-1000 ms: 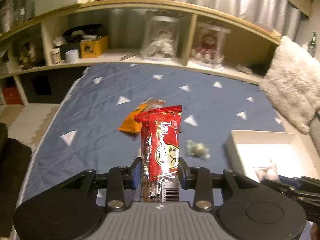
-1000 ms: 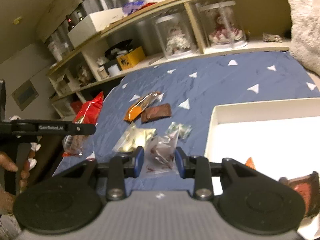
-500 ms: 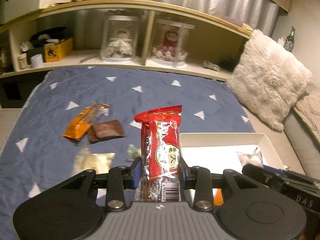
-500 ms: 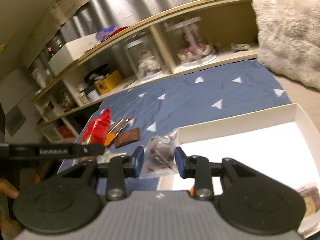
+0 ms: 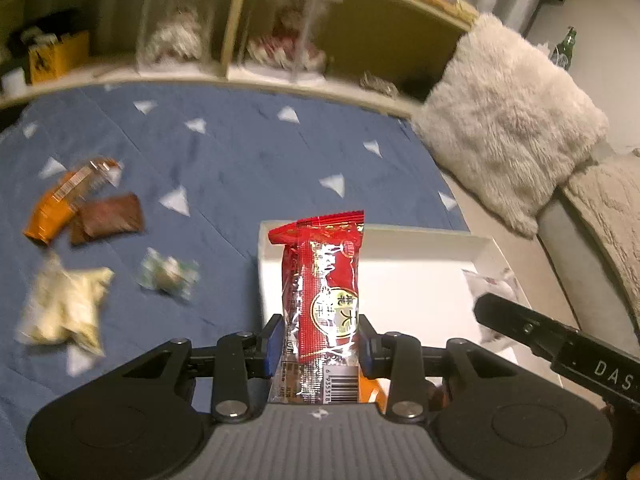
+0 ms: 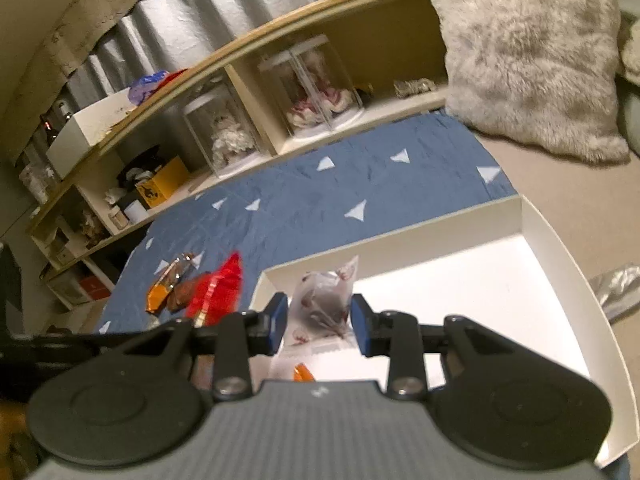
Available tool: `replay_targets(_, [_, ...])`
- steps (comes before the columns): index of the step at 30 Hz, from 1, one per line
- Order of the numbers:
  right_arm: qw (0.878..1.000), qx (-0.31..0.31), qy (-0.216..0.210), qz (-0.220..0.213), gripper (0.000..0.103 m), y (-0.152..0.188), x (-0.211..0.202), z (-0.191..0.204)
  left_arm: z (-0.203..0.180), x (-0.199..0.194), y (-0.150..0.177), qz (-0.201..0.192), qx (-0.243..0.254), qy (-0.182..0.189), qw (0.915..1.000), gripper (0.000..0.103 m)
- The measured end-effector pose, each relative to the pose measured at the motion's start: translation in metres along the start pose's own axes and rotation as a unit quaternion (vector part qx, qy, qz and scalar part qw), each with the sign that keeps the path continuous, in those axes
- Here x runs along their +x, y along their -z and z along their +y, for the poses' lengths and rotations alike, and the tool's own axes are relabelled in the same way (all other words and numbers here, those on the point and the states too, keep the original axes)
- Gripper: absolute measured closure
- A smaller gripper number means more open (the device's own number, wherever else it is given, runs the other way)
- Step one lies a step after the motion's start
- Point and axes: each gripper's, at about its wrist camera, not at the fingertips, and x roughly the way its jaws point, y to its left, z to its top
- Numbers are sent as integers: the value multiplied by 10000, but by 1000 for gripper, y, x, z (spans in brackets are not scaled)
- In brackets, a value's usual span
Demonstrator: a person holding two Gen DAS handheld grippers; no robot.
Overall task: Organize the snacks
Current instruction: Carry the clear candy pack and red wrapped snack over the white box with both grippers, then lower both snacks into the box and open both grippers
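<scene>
My left gripper (image 5: 319, 338) is shut on a tall red snack packet (image 5: 322, 280) held upright over the left edge of the white tray (image 5: 416, 236). My right gripper (image 6: 319, 322) is shut on a clear packet of dark snacks (image 6: 326, 304) above the white tray (image 6: 560, 240); that packet shows at the tray's right side in the left wrist view (image 5: 490, 286). The red packet (image 6: 218, 290) appears left of the tray in the right wrist view. Loose on the blue cover lie an orange packet (image 5: 60, 208), a brown packet (image 5: 108, 218), a pale packet (image 5: 64, 308) and a small green-white packet (image 5: 168, 274).
A fluffy cream cushion (image 5: 508, 120) leans at the right by the shelf (image 5: 240, 80), which holds clear jars and boxes. An orange piece (image 6: 303, 372) lies in the tray near my right fingers. A silver wrapper (image 6: 616, 288) lies right of the tray.
Both grippers have moved right with their packets, from over the blue cover to over the white tray. The left wrist view is now blurred by motion.
</scene>
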Motion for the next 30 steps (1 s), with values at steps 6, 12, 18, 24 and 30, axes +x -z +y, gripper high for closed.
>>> replay_targets(6, [9997, -8, 76, 215, 63, 4, 11, -3, -8, 27, 2, 171, -11, 23, 9999, 64])
replay_targets(12, [9990, -42, 134, 414, 63, 7, 23, -4, -5, 43, -5, 199, -7, -63, 9998, 64])
replay_targets(18, [9982, 6, 163, 578, 63, 8, 34, -9, -1, 56, -12, 125, 118, -186, 9997, 56])
replay_targets(24, [9972, -1, 210, 718, 63, 9, 43, -11, -2, 58, -11, 164, 455, -274, 9985, 47])
replay_targets(30, [9964, 7, 301, 794, 53, 9, 46, -13, -3, 51, -10, 182, 603, -323, 9975, 45])
